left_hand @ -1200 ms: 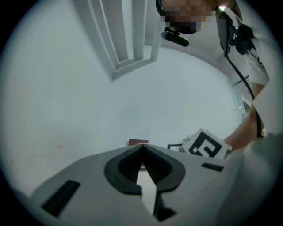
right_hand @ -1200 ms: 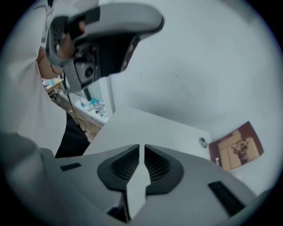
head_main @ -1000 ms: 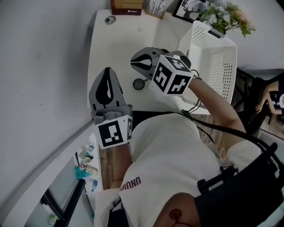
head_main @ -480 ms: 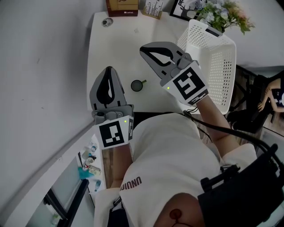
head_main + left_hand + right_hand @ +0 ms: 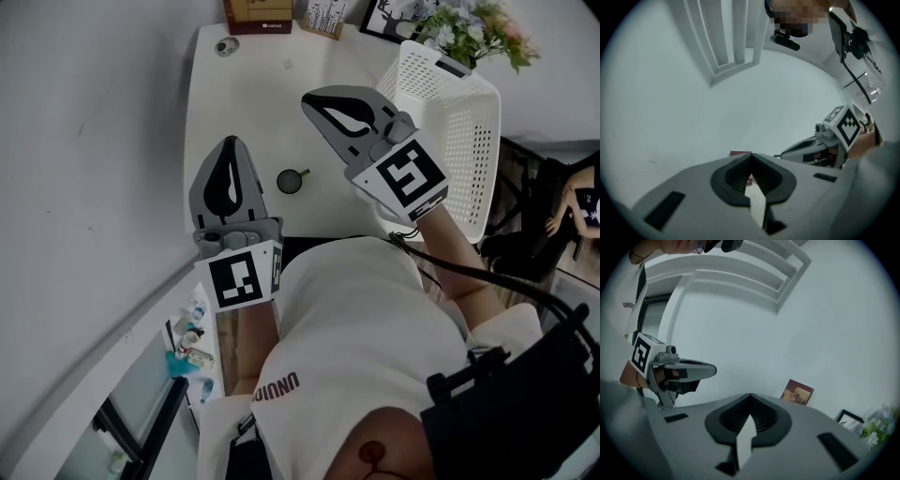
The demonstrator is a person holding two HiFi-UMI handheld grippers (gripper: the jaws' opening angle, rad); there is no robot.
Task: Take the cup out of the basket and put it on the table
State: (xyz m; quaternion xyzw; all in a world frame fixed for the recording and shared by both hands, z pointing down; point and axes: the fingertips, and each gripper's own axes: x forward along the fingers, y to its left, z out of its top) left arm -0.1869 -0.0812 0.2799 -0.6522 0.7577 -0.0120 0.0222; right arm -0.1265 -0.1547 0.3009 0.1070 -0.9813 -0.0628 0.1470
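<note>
A small dark cup (image 5: 292,180) with a handle stands upright on the white table (image 5: 244,103), out of the basket. The white perforated basket (image 5: 466,141) sits at the table's right end. My right gripper (image 5: 310,97) hovers above the table between cup and basket, shut with nothing in it; in the right gripper view its jaws (image 5: 750,396) meet at the tips. My left gripper (image 5: 230,143) is held level to the left of the cup, also shut and empty, tips closed (image 5: 751,155). Neither gripper touches the cup.
A brown box (image 5: 262,15), a small round object (image 5: 225,45), picture frames (image 5: 395,19) and flowers (image 5: 476,26) line the table's far edge. A wall runs along the left. A shelf with small bottles (image 5: 187,347) is below the table's near left corner.
My right gripper has lifted away from beside the cup, rolled so its marker cube faces up, and its jaws have closed. The cup stays put on the table. The left gripper has not moved.
</note>
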